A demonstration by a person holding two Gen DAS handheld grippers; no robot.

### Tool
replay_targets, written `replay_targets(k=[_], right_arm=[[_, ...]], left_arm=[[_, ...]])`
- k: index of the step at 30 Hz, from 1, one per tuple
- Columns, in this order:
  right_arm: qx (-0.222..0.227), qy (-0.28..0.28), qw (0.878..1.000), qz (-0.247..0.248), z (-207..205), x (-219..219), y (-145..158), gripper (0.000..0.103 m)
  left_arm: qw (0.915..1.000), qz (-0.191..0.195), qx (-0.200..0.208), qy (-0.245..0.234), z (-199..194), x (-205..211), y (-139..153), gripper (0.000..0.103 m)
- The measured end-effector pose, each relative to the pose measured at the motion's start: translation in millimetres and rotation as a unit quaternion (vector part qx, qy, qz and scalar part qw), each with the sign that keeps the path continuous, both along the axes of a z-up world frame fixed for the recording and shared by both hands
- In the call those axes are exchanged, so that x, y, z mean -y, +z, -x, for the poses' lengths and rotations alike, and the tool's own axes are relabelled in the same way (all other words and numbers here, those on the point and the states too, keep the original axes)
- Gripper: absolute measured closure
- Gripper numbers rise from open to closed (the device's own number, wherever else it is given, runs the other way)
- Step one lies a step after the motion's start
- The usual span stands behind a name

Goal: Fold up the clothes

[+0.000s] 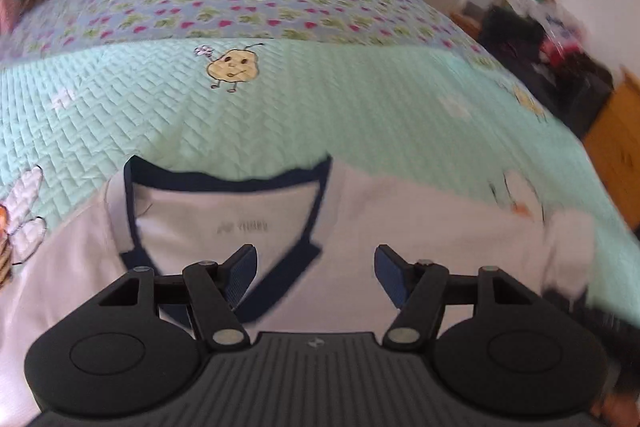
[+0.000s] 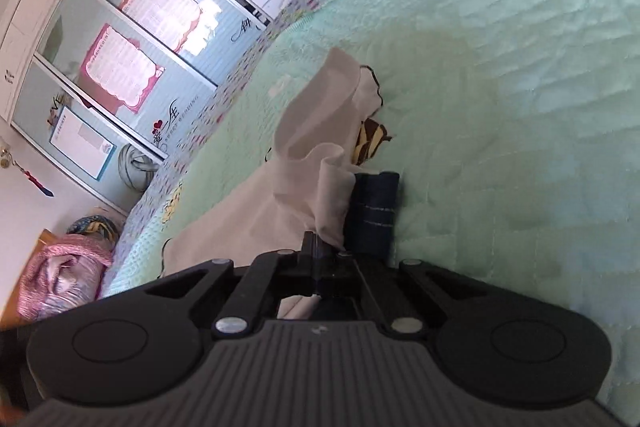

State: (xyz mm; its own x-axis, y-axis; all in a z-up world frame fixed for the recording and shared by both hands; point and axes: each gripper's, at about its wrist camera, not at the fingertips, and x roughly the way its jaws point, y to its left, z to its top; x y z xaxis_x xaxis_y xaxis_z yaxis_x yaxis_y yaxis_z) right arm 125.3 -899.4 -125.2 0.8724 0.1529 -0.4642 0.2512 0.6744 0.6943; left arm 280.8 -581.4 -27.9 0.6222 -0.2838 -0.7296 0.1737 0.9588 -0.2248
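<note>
A white polo shirt (image 1: 380, 223) with a navy collar (image 1: 228, 179) lies on the mint green quilt (image 1: 320, 107), collar facing away. My left gripper (image 1: 316, 267) is open and empty just above the shirt below the collar. My right gripper (image 2: 326, 251) is tilted sideways and shut on the shirt's white sleeve (image 2: 320, 163) with its navy cuff (image 2: 374, 211), lifting the bunched fabric off the quilt (image 2: 500, 87).
The bed's right edge (image 1: 560, 131) drops to dark bags and a wooden cabinet (image 1: 616, 147). A wardrobe with light blue sliding doors (image 2: 132, 39) stands beyond the bed. A pink bundle (image 2: 64, 275) lies at the bedside.
</note>
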Motion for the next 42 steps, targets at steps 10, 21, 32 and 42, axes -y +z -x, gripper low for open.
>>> replay_targets(k=[10,21,32,42], right_arm=[[0.016,-0.046,0.999,-0.006,-16,20,-12,0.103],[0.02,-0.041,0.999,-0.025,-8,25,-14,0.103],[0.031,-0.065,0.997,0.001,-1,20,-2,0.098],[0.036,-0.18,0.979,0.087,17,21,14,0.036]], left_arm=[[0.9983,0.035,-0.047,-0.005,-64,38,-8,0.036],[0.996,0.061,-0.056,0.033,-96,43,-24,0.036],[0.9974,0.048,-0.046,-0.03,-104,44,-39,0.093],[0.9988,0.036,-0.001,0.033,-119,45,-36,0.1]])
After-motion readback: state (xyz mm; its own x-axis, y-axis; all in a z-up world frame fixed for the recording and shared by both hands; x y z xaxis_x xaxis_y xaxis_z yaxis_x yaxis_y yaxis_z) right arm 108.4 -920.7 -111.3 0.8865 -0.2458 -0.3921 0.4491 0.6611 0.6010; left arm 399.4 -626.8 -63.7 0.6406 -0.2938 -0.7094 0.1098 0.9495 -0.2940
